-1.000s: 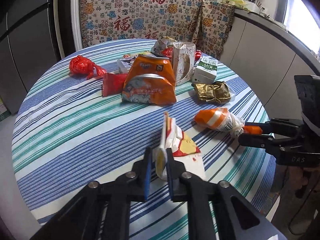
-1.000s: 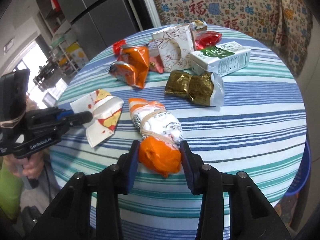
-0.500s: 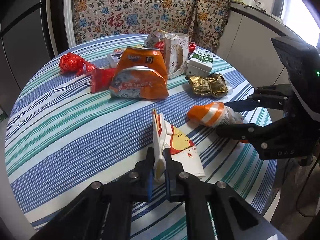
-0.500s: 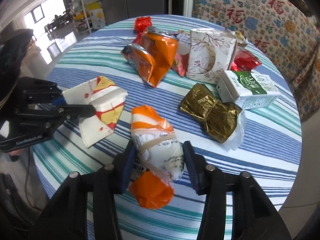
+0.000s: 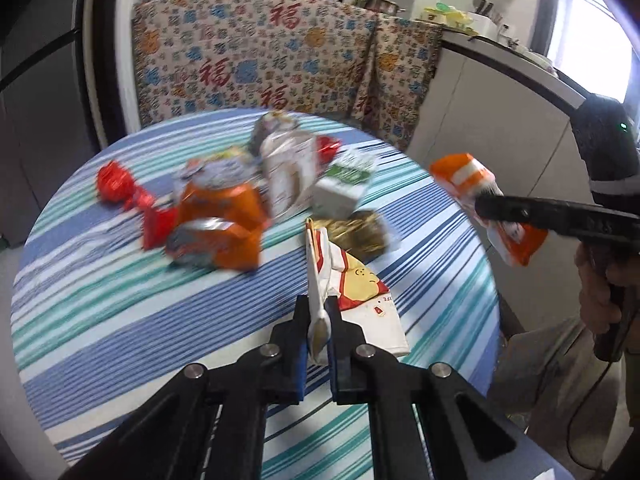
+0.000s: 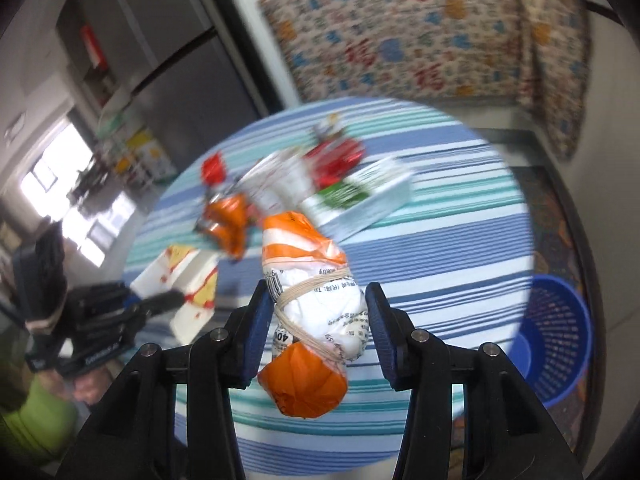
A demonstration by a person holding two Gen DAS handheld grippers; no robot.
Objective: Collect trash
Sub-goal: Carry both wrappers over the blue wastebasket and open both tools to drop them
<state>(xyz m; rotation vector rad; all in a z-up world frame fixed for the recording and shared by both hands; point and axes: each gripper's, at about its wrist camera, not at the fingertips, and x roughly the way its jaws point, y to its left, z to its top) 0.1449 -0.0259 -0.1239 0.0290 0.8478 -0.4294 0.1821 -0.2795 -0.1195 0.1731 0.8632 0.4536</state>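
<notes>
The left gripper (image 5: 319, 322) is clamped tight on the edge of a white, red and yellow paper wrapper (image 5: 352, 292), which stands up between its pads above the near part of the striped table (image 5: 120, 320). The right gripper (image 6: 316, 320) is closed around a bundled orange-and-white bag (image 6: 312, 300) tied with string; both pads press its sides, and the bag hangs clear of the table, its orange end drooping below the fingers. In the left wrist view this same bag (image 5: 480, 204) shows off the table's right edge, pinched in the black fingers, with a person's hand (image 5: 600, 284) on the handle below.

On the table, toward its far side, lie the rest of the scraps, all blurred: an orange snack bag (image 5: 220, 228), a red crumpled wrapper (image 5: 116, 186), a white carton with green print (image 5: 344, 192), a gold foil packet (image 5: 360, 232) just behind the paper wrapper, and what looks like a pale patterned box (image 5: 288, 172). A blue plastic basket (image 6: 556, 340) sits on the floor beside the table's right edge. A patterned cloth (image 5: 280, 60) hangs behind the table.
</notes>
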